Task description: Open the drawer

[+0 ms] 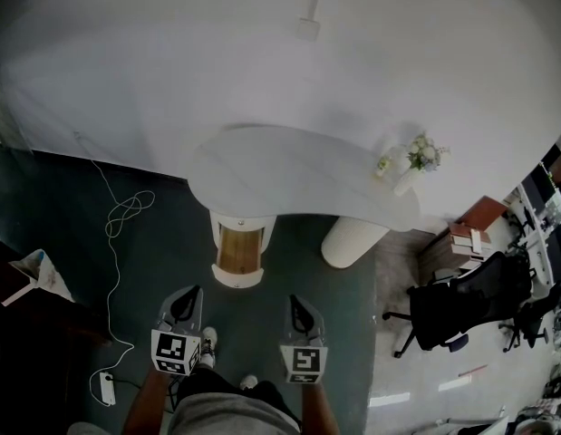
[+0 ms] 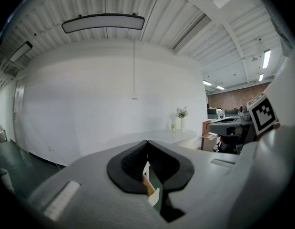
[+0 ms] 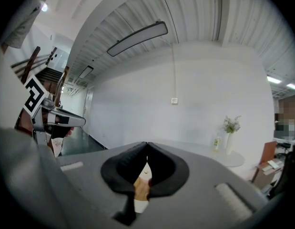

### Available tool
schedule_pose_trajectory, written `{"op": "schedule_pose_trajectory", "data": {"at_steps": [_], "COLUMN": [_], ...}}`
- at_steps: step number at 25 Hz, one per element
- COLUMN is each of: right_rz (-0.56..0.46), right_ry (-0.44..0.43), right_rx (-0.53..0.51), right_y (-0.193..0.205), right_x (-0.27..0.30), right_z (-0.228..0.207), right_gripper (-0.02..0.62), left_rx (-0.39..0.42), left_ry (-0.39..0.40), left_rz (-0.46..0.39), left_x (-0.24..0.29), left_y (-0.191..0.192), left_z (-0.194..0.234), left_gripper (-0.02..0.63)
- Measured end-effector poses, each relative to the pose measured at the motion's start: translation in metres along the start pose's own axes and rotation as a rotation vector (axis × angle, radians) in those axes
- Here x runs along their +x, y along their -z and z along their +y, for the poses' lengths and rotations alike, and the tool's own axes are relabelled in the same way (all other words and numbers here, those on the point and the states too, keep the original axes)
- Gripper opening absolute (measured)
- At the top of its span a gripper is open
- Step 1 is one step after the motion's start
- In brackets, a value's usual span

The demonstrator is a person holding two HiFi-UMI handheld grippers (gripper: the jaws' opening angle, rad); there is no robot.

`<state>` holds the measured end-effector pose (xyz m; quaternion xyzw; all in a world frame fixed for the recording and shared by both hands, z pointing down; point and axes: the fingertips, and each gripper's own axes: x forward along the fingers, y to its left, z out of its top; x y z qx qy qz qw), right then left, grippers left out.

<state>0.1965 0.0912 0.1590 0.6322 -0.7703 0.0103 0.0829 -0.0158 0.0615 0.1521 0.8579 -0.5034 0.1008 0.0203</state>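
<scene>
The drawer (image 1: 238, 251) stands pulled out of the white pedestal under the curved white table (image 1: 289, 181), with its wooden inside showing and its white front (image 1: 237, 277) toward me. My left gripper (image 1: 187, 297) hovers short of the drawer and to its left, its jaws shut and empty. Short of the drawer and to its right, my right gripper (image 1: 301, 303) is also shut on nothing. In the left gripper view the left gripper (image 2: 147, 142) has its tips together, and the drawer (image 2: 150, 189) shows below them. The right gripper (image 3: 147, 145) frames the drawer (image 3: 141, 189) the same way.
A vase of flowers (image 1: 414, 159) stands on the table's right end, above a second round pedestal (image 1: 351, 240). A black office chair (image 1: 461, 308) and a small cabinet (image 1: 466, 234) are at the right. A white cable (image 1: 122, 214) and a power strip (image 1: 106, 388) lie on the floor at the left.
</scene>
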Motion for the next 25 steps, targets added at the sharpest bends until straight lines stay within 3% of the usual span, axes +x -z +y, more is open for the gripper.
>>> {"op": "schedule_pose_trajectory", "data": {"at_steps": [25], "right_rz": [-0.003], "right_ry": [-0.001], "right_rx": [0.004], "right_y": [-0.0007], "right_x": [-0.0026], "right_z": [0.0011], "right_gripper": [0.005], "left_rx": [0.004], "left_ry": [-0.002], "left_rz": [0.007], "left_x": [-0.0046], "left_y": [0.0036], "left_z": [0.0006], "left_gripper": [0.009]}}
